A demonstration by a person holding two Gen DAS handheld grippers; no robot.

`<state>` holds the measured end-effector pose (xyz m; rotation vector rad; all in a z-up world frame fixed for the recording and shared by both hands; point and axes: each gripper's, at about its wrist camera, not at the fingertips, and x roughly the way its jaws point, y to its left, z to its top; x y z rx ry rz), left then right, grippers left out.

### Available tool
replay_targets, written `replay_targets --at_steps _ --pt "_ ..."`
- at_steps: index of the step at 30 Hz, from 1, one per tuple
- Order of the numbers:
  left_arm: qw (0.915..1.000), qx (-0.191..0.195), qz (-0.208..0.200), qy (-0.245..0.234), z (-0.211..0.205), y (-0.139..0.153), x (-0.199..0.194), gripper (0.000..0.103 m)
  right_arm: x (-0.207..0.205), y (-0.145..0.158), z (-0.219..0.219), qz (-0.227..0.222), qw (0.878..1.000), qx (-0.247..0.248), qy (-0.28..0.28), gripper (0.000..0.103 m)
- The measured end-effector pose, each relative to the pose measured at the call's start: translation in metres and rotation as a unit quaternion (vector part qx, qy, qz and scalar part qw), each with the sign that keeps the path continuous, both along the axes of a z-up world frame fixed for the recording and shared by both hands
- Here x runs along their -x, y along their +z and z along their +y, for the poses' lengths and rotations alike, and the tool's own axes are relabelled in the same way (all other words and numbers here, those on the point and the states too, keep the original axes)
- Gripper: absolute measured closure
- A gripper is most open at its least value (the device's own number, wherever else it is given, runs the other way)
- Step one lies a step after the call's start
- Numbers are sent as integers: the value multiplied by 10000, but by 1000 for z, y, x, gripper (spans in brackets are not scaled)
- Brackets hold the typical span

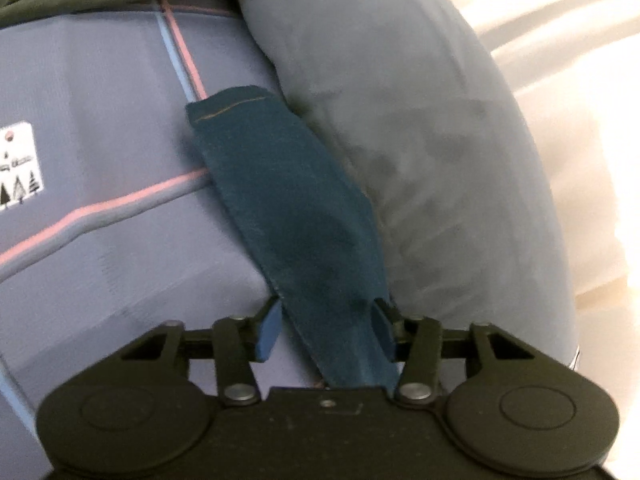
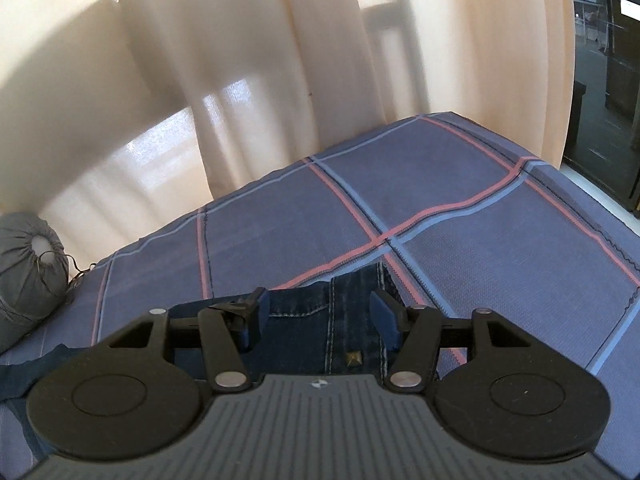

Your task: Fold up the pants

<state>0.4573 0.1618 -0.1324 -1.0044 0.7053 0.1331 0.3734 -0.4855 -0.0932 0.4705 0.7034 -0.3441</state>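
While both grippers sit over the pants [image 1: 288, 200], the bed [image 2: 460, 208] lies under them.
The left gripper [image 1: 326, 330] seems to pinch a pant leg; the right gripper [image 2: 322, 320] is open wide, holding nothing.

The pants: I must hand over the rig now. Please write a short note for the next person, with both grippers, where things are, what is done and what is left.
Left gripper: jaws apart, with a pant leg running between them; whether they pinch it I cannot tell. The leg's hem end lies beside the grey bolster.
Right gripper: open, over the waist of the pants, near the rivet; holding nothing.
The pants lie on the checked bed cover.
Done: no finished fold is visible.
Left: fold the legs together, then fold along the length.
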Motion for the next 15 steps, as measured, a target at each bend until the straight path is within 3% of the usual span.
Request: replay_targets --at_steps 5,9,15 --pt "9989 -363 -272 -78 -10 10 -4 0 2 1 -10 -125 9995 -270 -48 9" --pt "9991 -287 -301 -9 -12 11 -8 0 1 1 -21 -137 9980 -598 -127 10" --pt "9989 -399 -233 -26 -9 5 -4 0 3 7 -24 21 9994 -206 -265 15"
